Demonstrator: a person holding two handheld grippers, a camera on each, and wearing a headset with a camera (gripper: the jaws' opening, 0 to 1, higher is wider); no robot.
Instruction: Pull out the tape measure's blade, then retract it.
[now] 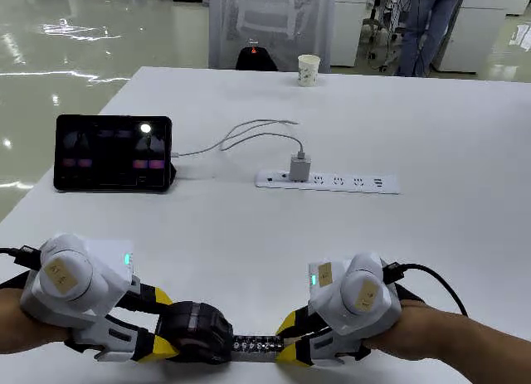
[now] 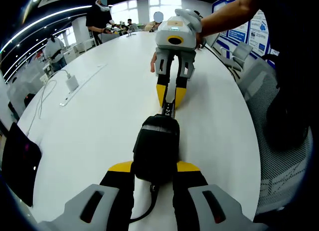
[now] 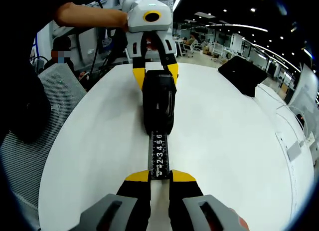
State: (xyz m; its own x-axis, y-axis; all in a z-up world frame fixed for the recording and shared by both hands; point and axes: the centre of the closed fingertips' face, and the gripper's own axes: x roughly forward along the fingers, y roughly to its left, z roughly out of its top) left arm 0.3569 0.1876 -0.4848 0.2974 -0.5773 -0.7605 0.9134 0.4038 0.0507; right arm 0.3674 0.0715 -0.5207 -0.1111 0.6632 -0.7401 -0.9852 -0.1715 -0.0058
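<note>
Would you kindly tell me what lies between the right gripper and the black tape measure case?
A short black blade with white numerals spans from the black case to the right gripper, clearest in the right gripper view.

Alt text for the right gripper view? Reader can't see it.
The right gripper pinches, between yellow-tipped jaws, the end of a black numbered blade extending a short way from a black tape measure case, which the left gripper grips opposite, on a white table.

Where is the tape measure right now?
In the head view, the tape measure is at the near edge of the white table, its body clamped by the left gripper and its blade pinched by the right gripper.
</note>
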